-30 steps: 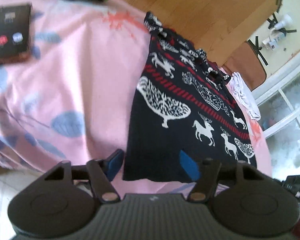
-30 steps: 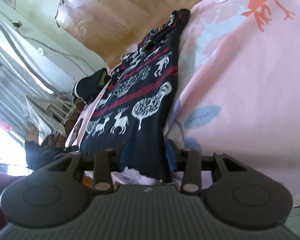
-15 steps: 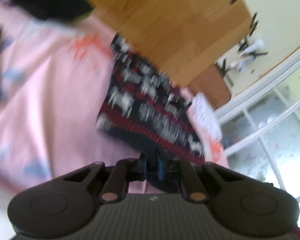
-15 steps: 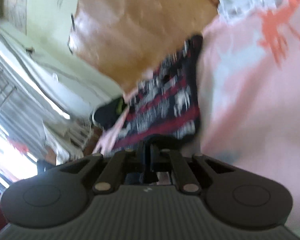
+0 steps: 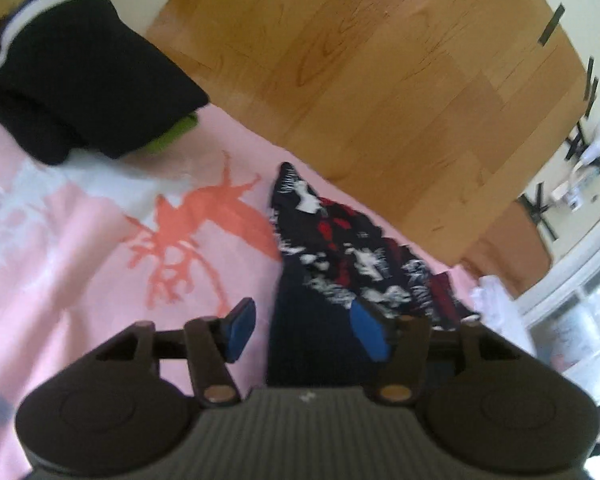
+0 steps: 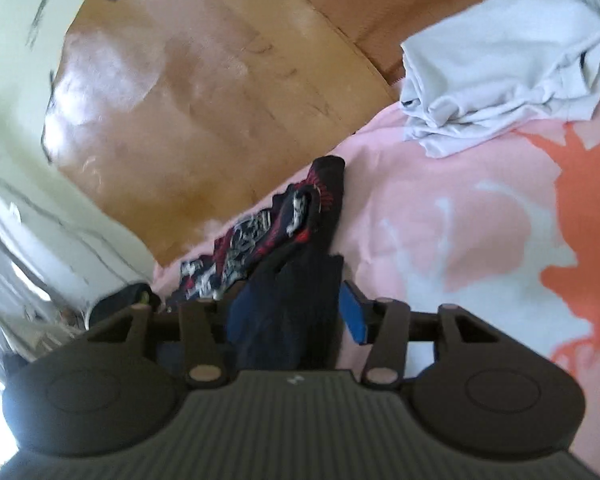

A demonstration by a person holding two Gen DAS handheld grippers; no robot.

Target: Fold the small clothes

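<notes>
A dark knit garment with white and red reindeer patterns (image 5: 340, 264) lies folded over on the pink bedsheet (image 5: 80, 240) near the bed's far edge. Its plain dark hem lies on top, between the fingers of both grippers. My left gripper (image 5: 304, 330) is open, its blue pads on either side of the hem. In the right wrist view the same garment (image 6: 284, 248) runs away from my right gripper (image 6: 296, 312), which is open around the hem too.
A folded black garment with a green one under it (image 5: 88, 80) sits at the bed's far left. A crumpled white garment (image 6: 500, 64) lies at the far right. Beyond the bed edge is wooden floor (image 5: 380, 72) and a window wall.
Both grippers shut on the near hem, carried it forward over the garment toward the far edge, folding it in half, and have now opened.
</notes>
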